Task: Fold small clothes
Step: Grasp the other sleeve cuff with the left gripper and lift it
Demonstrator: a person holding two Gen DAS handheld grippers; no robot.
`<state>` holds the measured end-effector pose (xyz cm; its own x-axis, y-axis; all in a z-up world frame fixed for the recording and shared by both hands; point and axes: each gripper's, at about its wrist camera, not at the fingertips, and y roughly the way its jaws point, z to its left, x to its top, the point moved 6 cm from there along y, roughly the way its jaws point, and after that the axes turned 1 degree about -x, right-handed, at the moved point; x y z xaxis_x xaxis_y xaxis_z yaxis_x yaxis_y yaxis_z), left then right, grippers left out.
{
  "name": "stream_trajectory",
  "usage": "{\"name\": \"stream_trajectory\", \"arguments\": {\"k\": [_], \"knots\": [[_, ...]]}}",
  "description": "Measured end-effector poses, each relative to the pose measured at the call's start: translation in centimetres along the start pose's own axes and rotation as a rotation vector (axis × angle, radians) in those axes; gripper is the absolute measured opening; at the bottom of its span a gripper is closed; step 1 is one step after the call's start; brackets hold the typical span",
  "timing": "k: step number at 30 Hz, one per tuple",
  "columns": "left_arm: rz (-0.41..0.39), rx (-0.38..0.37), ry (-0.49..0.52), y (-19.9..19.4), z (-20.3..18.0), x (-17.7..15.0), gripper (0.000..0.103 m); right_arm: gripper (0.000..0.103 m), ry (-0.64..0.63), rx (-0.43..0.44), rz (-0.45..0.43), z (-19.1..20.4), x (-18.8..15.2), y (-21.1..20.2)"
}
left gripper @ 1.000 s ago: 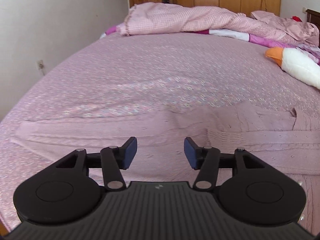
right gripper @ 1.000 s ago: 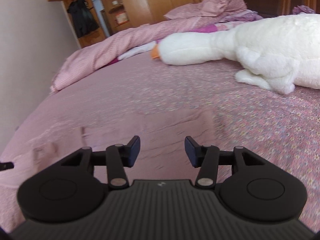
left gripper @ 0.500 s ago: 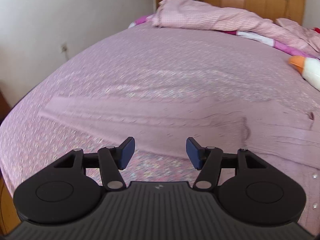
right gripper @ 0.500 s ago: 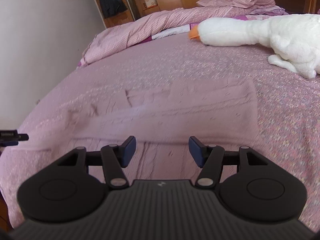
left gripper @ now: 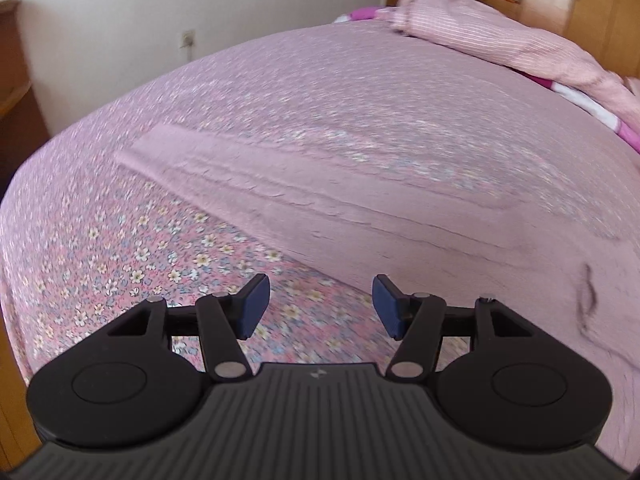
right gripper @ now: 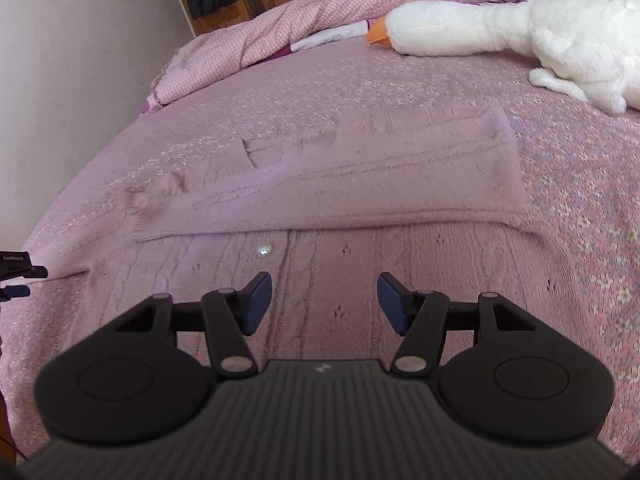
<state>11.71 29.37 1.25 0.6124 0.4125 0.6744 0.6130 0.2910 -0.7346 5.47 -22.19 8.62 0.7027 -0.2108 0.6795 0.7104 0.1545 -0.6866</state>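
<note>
A pink knitted cardigan (right gripper: 360,248) lies spread flat on the flowered bed. In the left wrist view its long left sleeve (left gripper: 312,196) stretches out toward the upper left. My left gripper (left gripper: 320,306) is open and empty, hovering over bare bedsheet just short of that sleeve's lower edge. In the right wrist view the right sleeve (right gripper: 380,176) lies folded across the body, and a shiny button (right gripper: 263,250) shows on the front. My right gripper (right gripper: 324,302) is open and empty above the cardigan's body. The other gripper's tip (right gripper: 20,272) peeks in at the left edge.
A white plush goose (right gripper: 520,36) lies at the far right of the bed. A bunched pink quilt (left gripper: 500,48) runs along the head of the bed. The bedsheet (left gripper: 120,248) drops off at the left, beside a white wall (left gripper: 160,20) and wooden furniture (left gripper: 16,100).
Both grippers have pulled back and stayed open. The left view has swung left along the sleeve, off the cardigan onto bare sheet. The right view now shows more of the cardigan's body.
</note>
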Motion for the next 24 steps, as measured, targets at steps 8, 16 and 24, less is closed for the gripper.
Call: {"name": "stream_trajectory", "arguments": {"k": [8,16,24], "knots": [[-0.017,-0.017,-0.186,3.8,2.8,1.4,0.065,0.061,0.016,-0.033,0.019,-0.2,-0.9,0.6],[-0.077,-0.053,-0.287,5.8,3.0,3.2,0.07,0.061,0.006,-0.042,0.019,-0.1,-1.0,1.0],[-0.117,-0.07,-0.221,7.5,1.5,4.2,0.072,0.06,0.013,-0.046,0.021,-0.3,-1.0,1.1]]}}
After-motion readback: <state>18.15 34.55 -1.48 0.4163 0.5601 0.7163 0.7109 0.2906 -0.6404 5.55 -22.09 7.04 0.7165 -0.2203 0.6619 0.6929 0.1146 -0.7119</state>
